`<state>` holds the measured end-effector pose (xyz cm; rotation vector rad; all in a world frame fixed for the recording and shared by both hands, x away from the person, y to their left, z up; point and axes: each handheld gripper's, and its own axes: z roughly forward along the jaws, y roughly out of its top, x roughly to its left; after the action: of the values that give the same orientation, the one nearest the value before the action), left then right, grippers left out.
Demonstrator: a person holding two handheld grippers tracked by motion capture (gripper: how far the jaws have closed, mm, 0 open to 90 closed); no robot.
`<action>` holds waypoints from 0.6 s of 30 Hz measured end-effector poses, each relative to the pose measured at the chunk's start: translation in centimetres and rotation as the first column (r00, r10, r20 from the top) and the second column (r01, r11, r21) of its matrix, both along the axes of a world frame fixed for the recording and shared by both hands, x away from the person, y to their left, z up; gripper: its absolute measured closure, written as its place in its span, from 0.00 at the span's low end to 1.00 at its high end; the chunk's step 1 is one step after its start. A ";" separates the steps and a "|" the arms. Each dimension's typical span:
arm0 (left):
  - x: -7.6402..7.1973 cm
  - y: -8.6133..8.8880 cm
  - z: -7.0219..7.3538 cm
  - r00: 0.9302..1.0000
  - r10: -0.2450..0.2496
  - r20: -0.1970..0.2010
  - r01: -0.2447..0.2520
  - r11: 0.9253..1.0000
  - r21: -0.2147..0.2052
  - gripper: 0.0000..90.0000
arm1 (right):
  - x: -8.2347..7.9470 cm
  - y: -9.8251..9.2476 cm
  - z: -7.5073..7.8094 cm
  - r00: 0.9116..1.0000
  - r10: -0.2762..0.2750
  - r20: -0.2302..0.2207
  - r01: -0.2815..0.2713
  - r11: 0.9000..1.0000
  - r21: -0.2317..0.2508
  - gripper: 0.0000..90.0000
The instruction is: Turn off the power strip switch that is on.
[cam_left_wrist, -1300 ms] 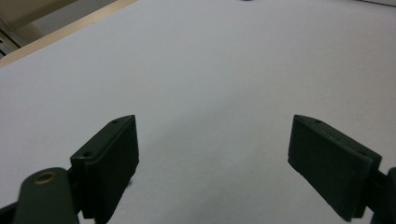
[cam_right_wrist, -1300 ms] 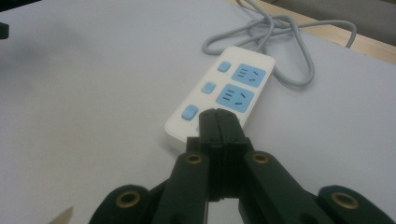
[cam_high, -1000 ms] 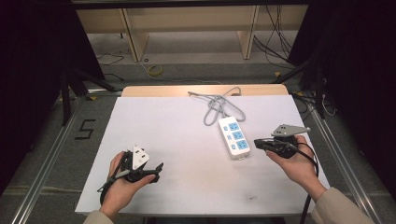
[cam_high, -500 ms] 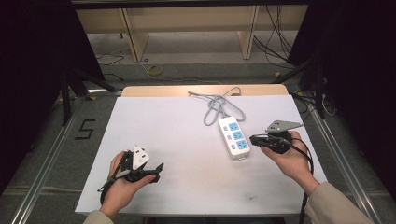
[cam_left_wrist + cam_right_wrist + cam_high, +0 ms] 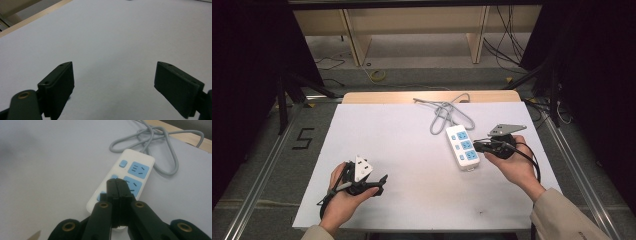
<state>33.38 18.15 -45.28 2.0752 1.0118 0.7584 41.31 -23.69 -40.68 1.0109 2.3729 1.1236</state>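
Observation:
A white power strip (image 5: pixel 463 146) with blue sockets lies right of the table's middle, and its grey cord (image 5: pixel 447 111) coils toward the far edge. In the right gripper view the power strip (image 5: pixel 130 172) sits just beyond the tips, cord (image 5: pixel 160 142) looping behind it. My right gripper (image 5: pixel 477 146) is shut with nothing in it, tips over the strip's right edge near the middle socket; the right gripper (image 5: pixel 117 185) has its jaws pressed together. My left gripper (image 5: pixel 382 182) rests at the front left, open; the left gripper (image 5: pixel 113 80) has only bare table between its jaws.
The white tabletop (image 5: pixel 402 150) ends in a wooden strip (image 5: pixel 377 96) at the far edge. Metal rails (image 5: pixel 257 175) run along both sides on the floor. Wooden shelving legs (image 5: pixel 477 35) and loose cables stand beyond the table.
My right gripper has slid left across the table, up to the power strip's edge. The left hand has stayed where it was.

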 end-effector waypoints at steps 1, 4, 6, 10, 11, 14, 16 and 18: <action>0.0 0.0 0.0 1.000 0.000 0.000 0.000 1.000 0.000 0.18 | 0.1 0.1 0.0 1.000 0.001 -0.003 -0.001 1.000 0.001 1.00; 0.0 0.0 0.0 1.000 0.000 0.001 0.000 1.000 -0.001 0.18 | 0.6 0.6 0.1 1.000 0.001 -0.009 -0.001 1.000 -0.006 1.00; 0.0 -0.1 -0.1 1.000 0.000 0.003 0.000 1.000 -0.002 0.18 | 0.8 0.9 0.0 1.000 0.004 -0.011 -0.004 1.000 -0.010 1.00; 0.0 -0.1 -0.1 1.000 -0.003 0.002 0.003 1.000 -0.001 0.18 | 1.1 1.3 0.0 1.000 0.010 -0.020 -0.010 1.000 -0.021 1.00; 0.0 -0.1 -0.1 1.000 -0.004 0.002 0.004 1.000 -0.002 0.18 | 1.3 1.5 -0.1 1.000 0.011 -0.027 -0.012 0.999 -0.031 1.00; 0.0 -0.1 -0.1 1.000 -0.005 0.003 0.005 1.000 -0.002 0.18 | 1.7 1.7 0.0 1.000 0.011 -0.029 -0.012 0.999 -0.039 1.00; 0.0 -0.1 -0.1 1.000 -0.004 0.002 0.004 1.000 -0.001 0.18 | 1.9 1.8 0.0 0.999 0.007 -0.033 -0.009 0.999 -0.042 1.00; 0.0 -0.1 -0.1 1.000 -0.005 0.003 0.005 1.000 -0.001 0.18 | 2.1 1.9 0.0 0.999 0.007 -0.035 -0.008 0.999 -0.048 1.00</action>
<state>33.41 18.04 -45.35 2.0742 1.0052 0.7578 43.40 -21.83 -40.72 1.0143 2.4208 1.0548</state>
